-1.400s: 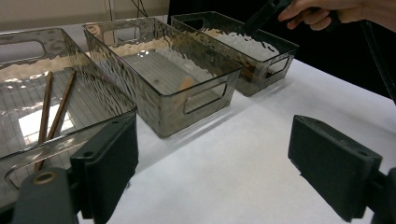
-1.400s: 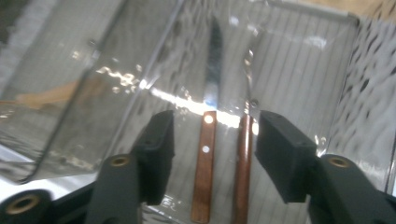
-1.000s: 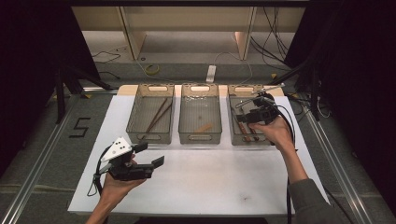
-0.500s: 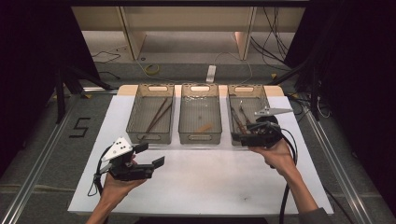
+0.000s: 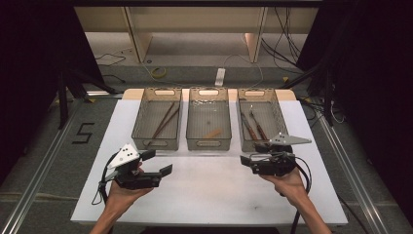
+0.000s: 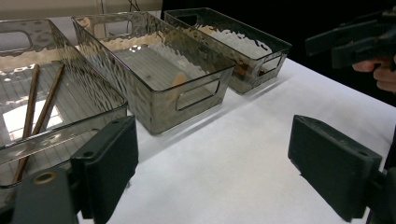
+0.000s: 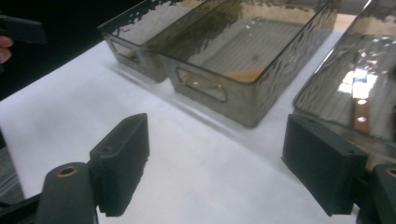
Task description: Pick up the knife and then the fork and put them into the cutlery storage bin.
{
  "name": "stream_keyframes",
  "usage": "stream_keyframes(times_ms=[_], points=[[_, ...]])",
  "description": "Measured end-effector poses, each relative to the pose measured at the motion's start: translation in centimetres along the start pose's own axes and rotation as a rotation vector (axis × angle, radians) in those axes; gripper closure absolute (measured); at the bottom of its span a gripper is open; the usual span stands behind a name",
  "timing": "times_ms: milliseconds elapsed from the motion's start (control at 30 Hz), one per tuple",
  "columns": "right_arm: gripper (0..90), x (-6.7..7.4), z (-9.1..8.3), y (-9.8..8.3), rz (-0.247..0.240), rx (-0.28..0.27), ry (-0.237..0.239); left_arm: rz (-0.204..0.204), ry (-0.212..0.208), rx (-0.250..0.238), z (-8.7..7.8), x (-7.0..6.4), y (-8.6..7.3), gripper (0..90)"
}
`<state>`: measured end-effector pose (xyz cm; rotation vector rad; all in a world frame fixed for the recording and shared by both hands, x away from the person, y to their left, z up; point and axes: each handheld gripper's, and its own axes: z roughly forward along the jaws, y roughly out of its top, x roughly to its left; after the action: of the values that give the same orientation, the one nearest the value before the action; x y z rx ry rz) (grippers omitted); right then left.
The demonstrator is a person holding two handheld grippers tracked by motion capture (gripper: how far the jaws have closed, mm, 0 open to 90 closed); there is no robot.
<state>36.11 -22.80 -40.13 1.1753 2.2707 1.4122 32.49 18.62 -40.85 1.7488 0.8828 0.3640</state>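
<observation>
Right gripper [image 5: 248,161] now back from the right bin [image 5: 278,113] at 1 o'clock, jaws just opened wide, empty, so that piece looks dropped off; left gripper [image 5: 158,163] wide apart too, holding nothing.

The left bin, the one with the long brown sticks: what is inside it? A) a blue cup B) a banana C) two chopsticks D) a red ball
C: two thin brown chopsticks lie side by side in the left bin, slanting along its floor; the left gripper view shows them through the clear wall too.
</observation>
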Motion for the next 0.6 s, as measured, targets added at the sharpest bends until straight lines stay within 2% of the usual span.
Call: stream_keyframes(times_ms=[100, 300, 467, 600], points=[[21.1, 0.4, -0.2, -0.8, -0.01, -0.011, 0.015, -0.003, -0.004, 0.001, 0.0, 0.0, 0.0, 15.6], [18.9, 1.3, -0.9, -2.1, -0.017, -0.066, 0.027, -0.003, -0.01, 0.004, 0.0, 0.0, 0.0, 15.6], [18.0, 1.7, -1.3, -3.2, -0.022, -0.076, 0.03, -0.006, -0.02, 0.005, 0.0, 0.0, 0.0, 15.6], [16.4, 2.0, -1.6, -3.7, -0.052, -0.101, 0.037, -0.005, -0.029, 0.022, 0.1, -0.1, -0.2, 15.6]])
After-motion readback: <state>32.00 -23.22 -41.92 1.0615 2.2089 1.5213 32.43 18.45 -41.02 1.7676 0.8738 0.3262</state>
